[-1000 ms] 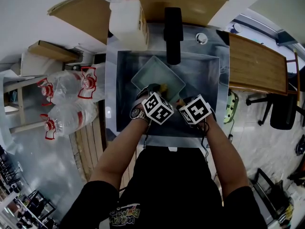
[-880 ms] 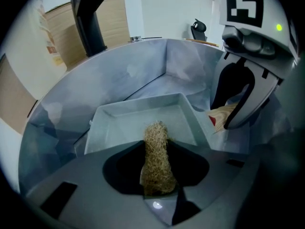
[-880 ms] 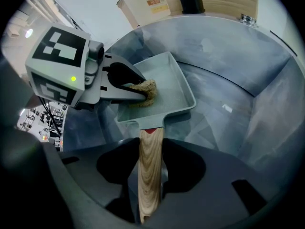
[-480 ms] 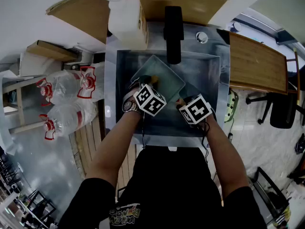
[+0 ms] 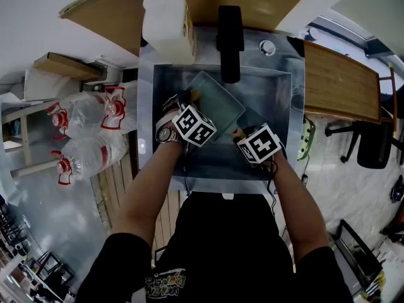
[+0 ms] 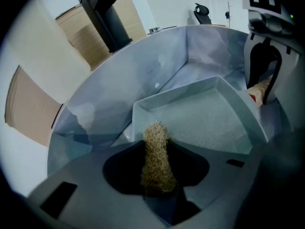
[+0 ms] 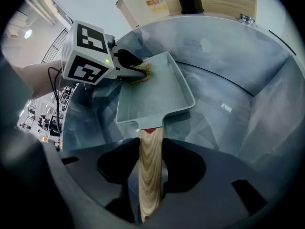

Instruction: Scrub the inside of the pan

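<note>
In a steel sink, a person works a square grey-green pan with a hand-held gripper in each hand. The right gripper has its jaws closed narrowly on the pan's wooden handle, which runs straight back between them, while the pan body lies just ahead of the jaw tips, open side up and set askew to the sink walls.

The left gripper holds a tan, fibrous scrubber pinched between its jaws. The pad juts forward past the tips, and its free end meets the pan at the corner nearest those jaws. Whether it sits on the rim or just inside cannot be told. Beyond the scrubber, the pan's speckled floor spreads away from the left jaws towards the right gripper, which stands at the far side with the handle in its grasp.

From the right jaws, the left gripper's marker cube shows to the far left of the pan, over the scrubber. A black faucet hangs above the basin beyond both grippers, and a white jug stands on the counter to its left.
</note>
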{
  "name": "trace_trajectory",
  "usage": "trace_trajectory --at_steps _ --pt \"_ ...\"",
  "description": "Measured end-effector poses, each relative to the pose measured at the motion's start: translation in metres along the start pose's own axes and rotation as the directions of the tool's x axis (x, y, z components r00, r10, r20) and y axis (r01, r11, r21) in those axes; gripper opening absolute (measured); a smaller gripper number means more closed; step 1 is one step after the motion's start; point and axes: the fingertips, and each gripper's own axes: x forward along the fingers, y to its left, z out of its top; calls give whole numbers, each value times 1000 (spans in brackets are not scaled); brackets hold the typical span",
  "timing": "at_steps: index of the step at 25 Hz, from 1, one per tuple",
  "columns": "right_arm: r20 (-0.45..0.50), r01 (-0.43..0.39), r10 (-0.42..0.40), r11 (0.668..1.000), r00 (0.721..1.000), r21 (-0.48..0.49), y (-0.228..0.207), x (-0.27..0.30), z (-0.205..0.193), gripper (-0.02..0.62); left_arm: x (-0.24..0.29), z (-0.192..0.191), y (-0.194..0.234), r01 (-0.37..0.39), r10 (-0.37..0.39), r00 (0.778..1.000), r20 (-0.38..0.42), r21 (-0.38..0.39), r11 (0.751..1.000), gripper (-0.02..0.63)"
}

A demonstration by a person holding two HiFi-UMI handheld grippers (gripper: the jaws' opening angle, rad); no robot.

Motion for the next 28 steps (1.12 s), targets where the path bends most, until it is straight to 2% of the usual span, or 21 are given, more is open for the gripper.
trace_trajectory --at_steps 6,11,15,18,24,28 --pt "0 3 -3 1000 1000 3 0 0 0 164 -1 1 2 -24 24 1000 6 11 1000 143" --pt "1 12 -12 1000 1000 -5 1 1 1 164 -9 2 1 -2 4 999 33 -47 999 144" --pt "19 29 -28 999 999 -19 -1 -3 -1 164 -31 13 3 -2 8 997 82 -74 997 144" --pt "79 38 -36 999 996 -24 2 -9 4 164 -57 23 8 -6 22 990 139 -117 993 144" --pt "220 74 -60 996 974 -55 12 -45 24 164 -118 42 3 72 8 954 299 -254 964 144" --pt "358 76 -36 992 933 -98 27 -82 36 164 -160 53 -9 122 22 919 393 -338 933 146"
